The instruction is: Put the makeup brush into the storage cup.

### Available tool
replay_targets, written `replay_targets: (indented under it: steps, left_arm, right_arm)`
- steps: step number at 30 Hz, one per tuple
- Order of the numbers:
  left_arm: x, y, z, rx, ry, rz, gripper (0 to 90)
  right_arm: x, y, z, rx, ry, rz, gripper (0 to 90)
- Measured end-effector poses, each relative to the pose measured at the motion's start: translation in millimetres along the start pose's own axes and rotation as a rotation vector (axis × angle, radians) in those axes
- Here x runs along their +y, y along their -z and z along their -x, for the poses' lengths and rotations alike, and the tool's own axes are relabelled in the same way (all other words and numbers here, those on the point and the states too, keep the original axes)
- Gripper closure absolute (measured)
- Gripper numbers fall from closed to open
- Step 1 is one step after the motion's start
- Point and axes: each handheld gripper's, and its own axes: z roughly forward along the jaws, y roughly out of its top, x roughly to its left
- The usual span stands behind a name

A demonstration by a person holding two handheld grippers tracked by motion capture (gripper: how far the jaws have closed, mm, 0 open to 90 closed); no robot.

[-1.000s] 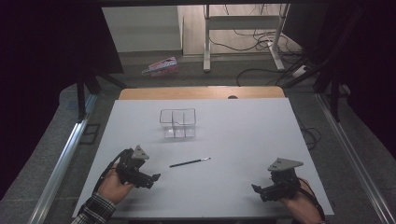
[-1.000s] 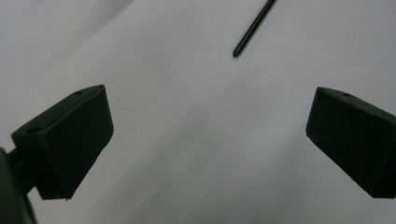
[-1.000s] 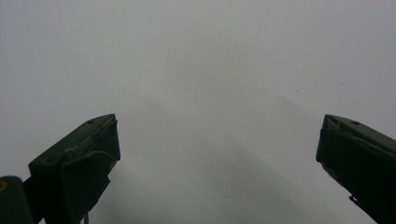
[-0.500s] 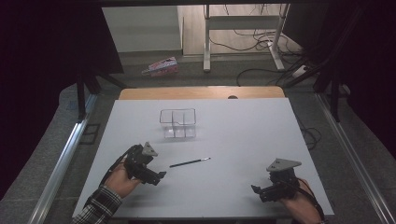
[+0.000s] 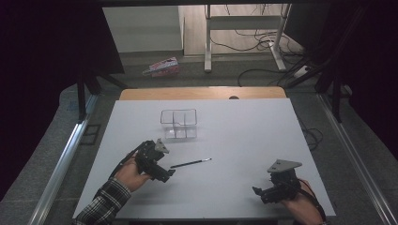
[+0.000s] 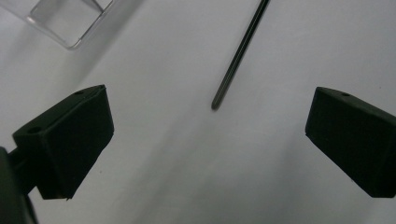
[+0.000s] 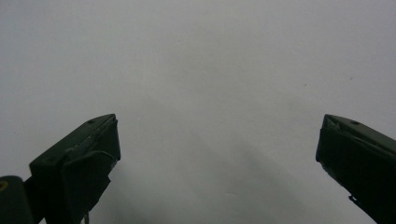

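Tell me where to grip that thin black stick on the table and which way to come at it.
Grip the thin black stick near its closest end, from above, jaws straddling it crosswise. It lies flat on the white table, too thin for an endwise hold. The open left gripper is already nearly lined up.

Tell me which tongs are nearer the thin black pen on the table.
Left. The left tongs sit just off the pen's near end, jaws open toward it. The right tongs rest far off at the table's front right corner, also open.
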Motion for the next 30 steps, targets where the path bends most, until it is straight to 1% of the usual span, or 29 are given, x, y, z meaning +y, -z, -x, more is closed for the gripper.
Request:
replay_targets:
  steps: [3,4,5,6,9,11,12,14,19,21,22,23,26,27,30]
  left_arm:
    - [6.4,-2.6,1.3,-0.005,-0.021,-0.010,1.8]
    - [8.3,-4.1,2.5,-0.012,-0.017,-0.005,1.8]
    - [10.4,-4.7,2.1,-0.010,-0.034,-0.017,1.8]
    - [12.1,-6.6,3.6,-0.017,-0.027,-0.010,1.8]
    - [17.8,-10.3,4.3,-0.017,-0.054,-0.033,1.9]
    - [19.6,-11.7,4.9,-0.021,-0.059,-0.037,1.9]
    - [23.3,-14.0,5.9,-0.019,-0.077,-0.053,1.9]
    - [26.9,-16.7,7.1,-0.019,-0.091,-0.062,1.9]
    - [34.2,-22.3,9.4,-0.031,-0.103,-0.067,1.8]
    - [35.5,-23.5,9.6,-0.035,-0.100,-0.068,1.7]
    - [38.0,-25.6,9.2,-0.048,-0.106,-0.072,1.6]
    - [38.0,-25.6,9.2,-0.048,-0.106,-0.072,1.4]
    - [42.3,-29.9,9.1,-0.068,-0.110,-0.079,1.3]
    - [43.5,-30.8,8.7,-0.073,-0.118,-0.087,1.4]
    - [47.2,-34.4,9.1,-0.085,-0.122,-0.097,1.4]
  right_arm:
    - [0.1,-0.2,-0.4,0.002,0.002,-0.002,0.0]
    - [0.1,-0.2,-0.5,0.002,0.003,-0.003,0.0]
    - [0.1,-0.4,-0.5,0.001,0.005,-0.004,0.0]
    - [0.1,-0.6,-0.5,0.002,0.005,-0.005,0.0]
    - [-0.1,-0.8,-0.6,0.002,0.007,-0.010,0.0]
    - [-0.1,-1.0,-0.5,0.004,0.009,-0.011,0.0]
    - [-0.1,-1.0,-0.6,0.004,0.009,-0.012,0.0]
    - [-0.2,-1.1,-0.5,0.005,0.010,-0.014,0.0]
    - [-0.2,-1.3,-0.6,0.006,0.009,-0.019,0.0]
    - [-0.2,-1.5,-0.7,0.005,0.009,-0.020,0.0]
    - [-0.2,-1.5,-0.8,0.006,0.009,-0.020,0.0]
    - [-0.2,-1.5,-0.8,0.006,0.009,-0.020,0.0]
    - [-0.2,-1.8,-1.0,0.008,0.009,-0.024,0.0]
    - [-0.2,-1.9,-1.0,0.009,0.009,-0.025,0.0]
    - [-0.2,-2.1,-1.0,0.010,0.013,-0.026,0.0]
